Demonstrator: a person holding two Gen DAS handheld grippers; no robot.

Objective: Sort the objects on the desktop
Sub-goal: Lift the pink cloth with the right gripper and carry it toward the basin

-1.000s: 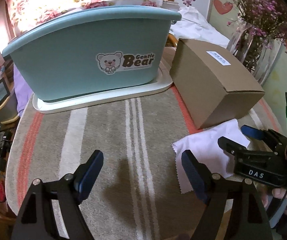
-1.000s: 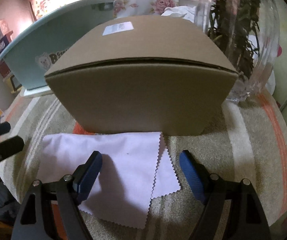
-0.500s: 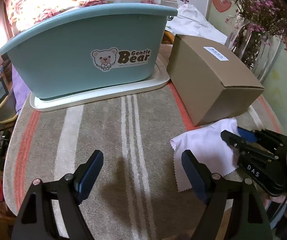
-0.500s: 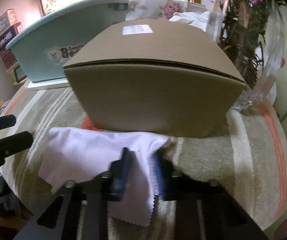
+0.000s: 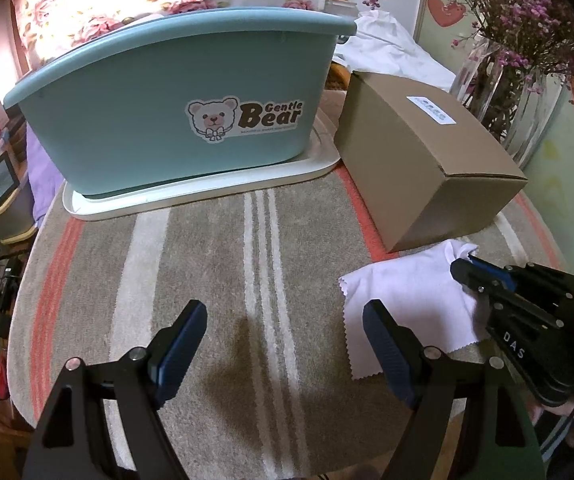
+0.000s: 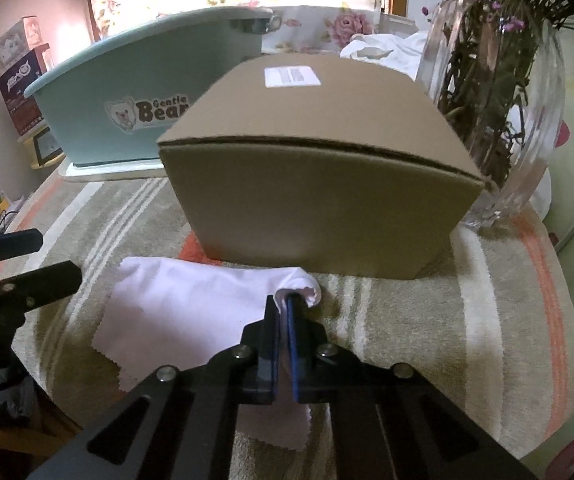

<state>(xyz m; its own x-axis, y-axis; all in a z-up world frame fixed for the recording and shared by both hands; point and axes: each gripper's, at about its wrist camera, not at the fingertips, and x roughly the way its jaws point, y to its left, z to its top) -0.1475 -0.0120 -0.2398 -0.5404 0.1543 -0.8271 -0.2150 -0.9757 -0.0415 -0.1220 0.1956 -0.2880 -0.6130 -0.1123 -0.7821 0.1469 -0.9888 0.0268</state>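
The left tongs [image 5: 283, 344] hover with jaws apart over the striped table [image 5: 215, 264], gripping nothing. A teal tub [image 5: 147, 120] on a white tray [image 5: 207, 192] stands at the far edge. The right tongs [image 6: 283, 312] are clamped on the white cloth [image 6: 191, 312], which lies near the right edge, touching the cardboard box [image 6: 319, 204].

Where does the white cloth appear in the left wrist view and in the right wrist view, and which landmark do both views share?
Left wrist view: the white cloth lies at lower right on the striped table cover, before the cardboard box.
Right wrist view: the cloth lies at lower centre, pinched in the shut jaws of the right gripper.
Shared landmark: the cardboard box, just behind the cloth in both views.
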